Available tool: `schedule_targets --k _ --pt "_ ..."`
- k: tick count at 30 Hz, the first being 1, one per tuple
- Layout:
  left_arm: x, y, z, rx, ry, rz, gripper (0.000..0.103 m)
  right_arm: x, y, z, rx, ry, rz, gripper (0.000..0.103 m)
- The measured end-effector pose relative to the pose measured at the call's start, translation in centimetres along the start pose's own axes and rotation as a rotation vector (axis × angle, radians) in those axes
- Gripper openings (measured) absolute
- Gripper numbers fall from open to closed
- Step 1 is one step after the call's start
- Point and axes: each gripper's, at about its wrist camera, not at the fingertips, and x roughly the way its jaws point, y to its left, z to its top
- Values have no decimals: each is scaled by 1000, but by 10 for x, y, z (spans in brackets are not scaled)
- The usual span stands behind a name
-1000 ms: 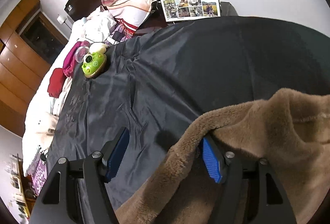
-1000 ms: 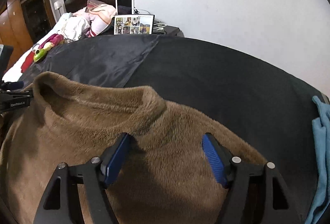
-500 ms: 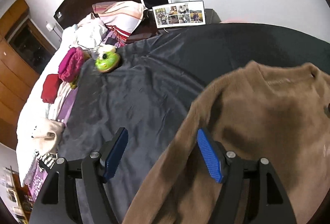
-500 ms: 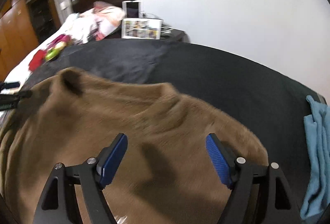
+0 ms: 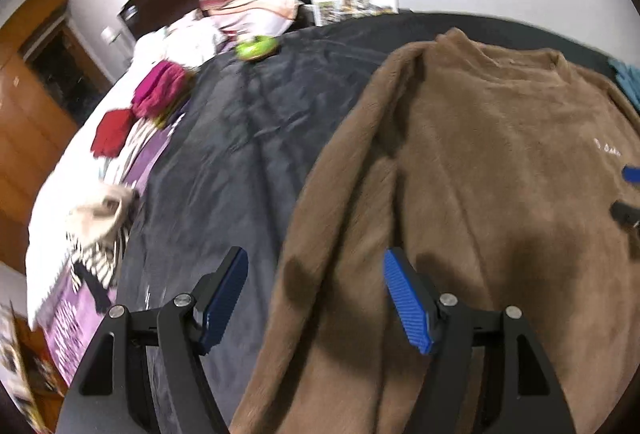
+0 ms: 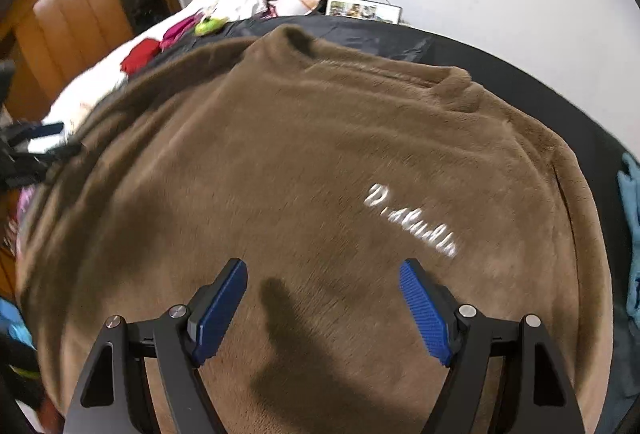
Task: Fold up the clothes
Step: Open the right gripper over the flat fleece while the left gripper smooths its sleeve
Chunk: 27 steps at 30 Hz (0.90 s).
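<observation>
Spread flat, not yet folded.

Both empty, jaws apart: left gripper over the sleeve edge, right gripper above the chest. Brown sweater flat on dark bedspread, collar at twelve o'clock. Next, probably: grasp a sleeve, fold inward.

White script on brown sweater, blurred, unreadable.

Bare dark sheet lies open left of the brown sweater, hemmed at its far end by a green toy and along its left by heaped clothes, with a blue cloth just right of the sweater.
</observation>
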Motion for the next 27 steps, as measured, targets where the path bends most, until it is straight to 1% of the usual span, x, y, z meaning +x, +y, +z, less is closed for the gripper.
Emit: schedule_targets --k 2,4,6,7,11,13,14,20,24,25,26,27 --pt "-5 9 -13 -43 -11 1 74 8 8 -8 -32 -17 -33 82" --pt "-1 12 -24 -70 11 -2 74 9 10 -11 -47 -55 -54 85" --pt "2 13 -35 -85 32 28 74 8 5 -12 -26 -61 -45 86" --pt "0 14 -42 -95 30 35 74 8 4 -13 -22 -64 -37 87" --pt "-17 35 -64 -180 -11 16 74 7 0 -15 -9 -71 -14 90" --pt "-29 47 -72 -203 -42 31 74 7 0 -14 -7 -71 -13 90" --pt "-33 52 -76 -208 -55 36 74 7 1 -14 -9 -71 -16 90" --pt "-48 78 -104 -206 -88 -1 74 7 0 -14 -6 -73 -10 90" --pt "-31 82 -120 -194 -42 -13 74 6 -1 -15 -2 -75 -5 90" --pt "-26 83 -124 -191 -34 -15 71 6 -1 -15 -1 -75 -4 90" --pt "-23 83 -127 -194 -30 -30 68 6 0 -15 -1 -75 -3 90" --pt "-20 83 -129 -202 -30 -56 63 6 0 -15 -1 -75 -3 90"
